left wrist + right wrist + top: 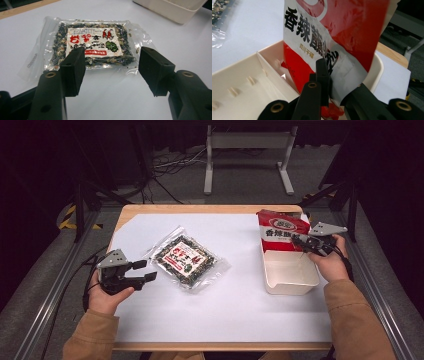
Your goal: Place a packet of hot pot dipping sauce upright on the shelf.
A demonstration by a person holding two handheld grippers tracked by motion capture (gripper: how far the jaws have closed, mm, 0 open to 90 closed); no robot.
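Red-and-white crinkly foil pouch [332,37]: pinched between the right gripper [329,82] jaws, standing in the far end of the cream plastic bin [290,275]. Thin edge grip; pouch may slip or tear.
Clear glossy seaweed packet [92,45]: flat on the tabletop [240,310], just ahead of the left gripper [112,72] jaws, which are apart.

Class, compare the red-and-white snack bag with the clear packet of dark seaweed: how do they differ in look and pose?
The red-and-white snack bag stands upright in the cream plastic bin, pinched by the right tool; the clear seaweed packet lies flat on the white table sheet, untouched. The bag is opaque; the packet shows its contents. Both carry printed labels.
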